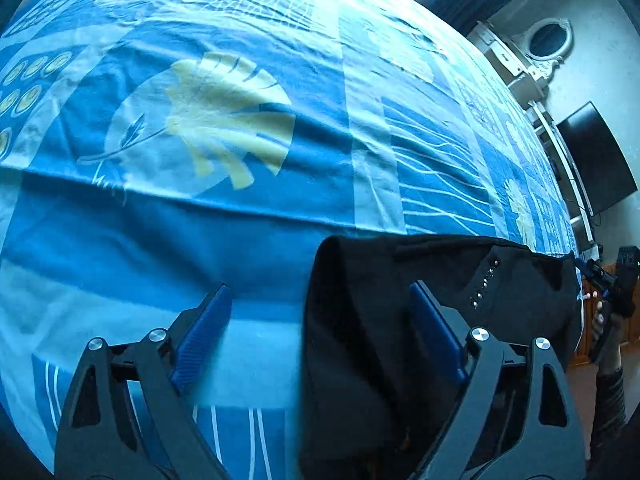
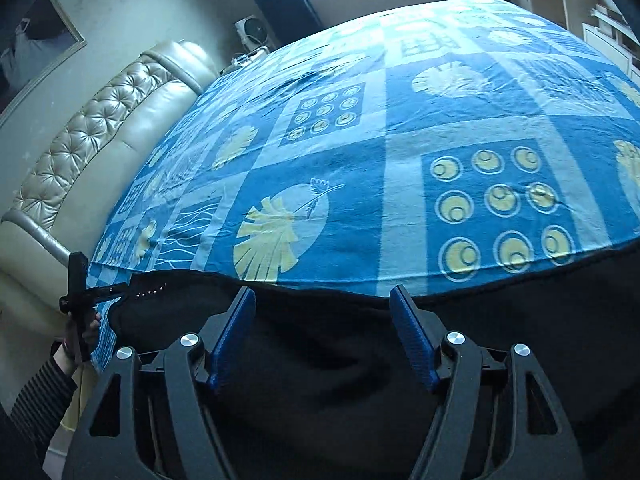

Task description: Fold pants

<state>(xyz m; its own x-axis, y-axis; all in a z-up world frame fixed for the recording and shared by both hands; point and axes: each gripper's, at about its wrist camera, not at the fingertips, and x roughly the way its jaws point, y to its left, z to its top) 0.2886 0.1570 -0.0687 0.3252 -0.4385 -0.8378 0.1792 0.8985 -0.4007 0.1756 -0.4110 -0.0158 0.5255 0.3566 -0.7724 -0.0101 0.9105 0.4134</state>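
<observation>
Black pants [image 1: 440, 280] lie flat near the front edge of a bed with a blue patterned bedspread [image 1: 240, 120]. In the left wrist view my left gripper [image 1: 320, 300] is open, its jaws wide apart, straddling the pants' left edge; a row of small studs [image 1: 484, 280] shows on the fabric. In the right wrist view my right gripper [image 2: 324, 308] is open and low over the pants [image 2: 320, 360], which fill the lower frame. The left gripper [image 2: 104, 292] shows at the far left of the right wrist view, and the right gripper [image 1: 596, 276] at the far right of the left wrist view.
The bedspread [image 2: 400, 140] covers the whole bed. A padded cream headboard [image 2: 100, 120] runs along the left in the right wrist view. White furniture with an oval mirror [image 1: 548, 40] and a dark screen [image 1: 596, 160] stand beyond the bed's far side.
</observation>
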